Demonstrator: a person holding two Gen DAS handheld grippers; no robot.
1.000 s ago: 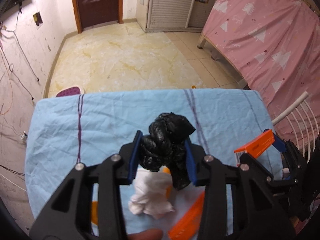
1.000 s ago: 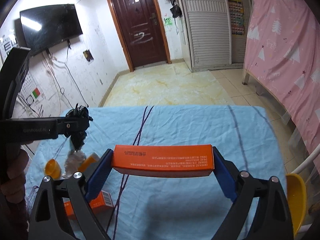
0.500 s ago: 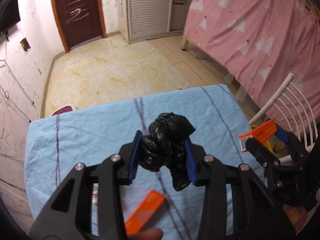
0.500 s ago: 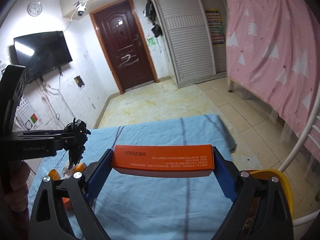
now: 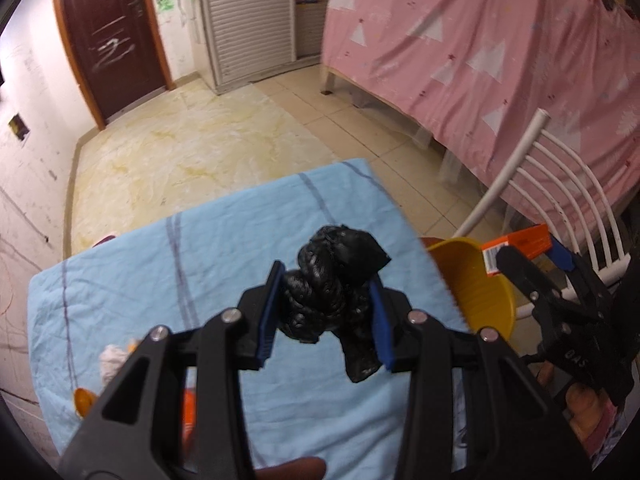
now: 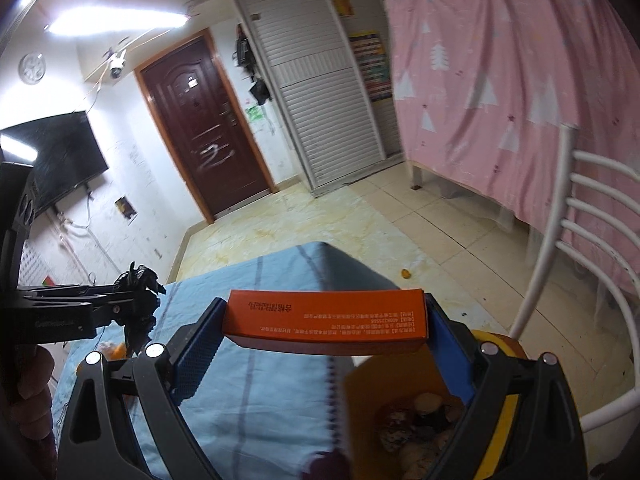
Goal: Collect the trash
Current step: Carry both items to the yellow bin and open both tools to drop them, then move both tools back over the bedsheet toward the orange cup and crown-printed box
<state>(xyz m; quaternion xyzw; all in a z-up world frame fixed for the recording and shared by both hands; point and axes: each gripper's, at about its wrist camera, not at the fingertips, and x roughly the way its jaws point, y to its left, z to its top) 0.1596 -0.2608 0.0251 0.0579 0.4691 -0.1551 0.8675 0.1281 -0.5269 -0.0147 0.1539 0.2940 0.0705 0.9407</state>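
My left gripper [image 5: 326, 312] is shut on a crumpled black plastic bag [image 5: 336, 280], held above the blue cloth-covered table [image 5: 224, 248]. My right gripper [image 6: 326, 320] is shut on a flat orange box [image 6: 326, 312], held over the yellow trash bin [image 6: 496, 420] at the table's right edge; the bin [image 5: 476, 284] holds some trash inside. In the left wrist view the right gripper [image 5: 532, 252] shows at the right with the orange box [image 5: 516, 246] just past the bin. In the right wrist view the left gripper [image 6: 140, 300] and its black bag [image 6: 140, 284] show at the left.
White tissue [image 5: 114, 360], an orange cap [image 5: 84, 400] and an orange box [image 5: 188, 412] lie on the table's near left. A white chair [image 5: 560, 200] stands right of the bin. A pink curtain [image 5: 500, 40] hangs behind it. The tiled floor [image 5: 192, 148] lies beyond the table.
Both grippers have swung to the right with their loads. The yellow bin has come into view, and the right gripper's orange box is now over it.
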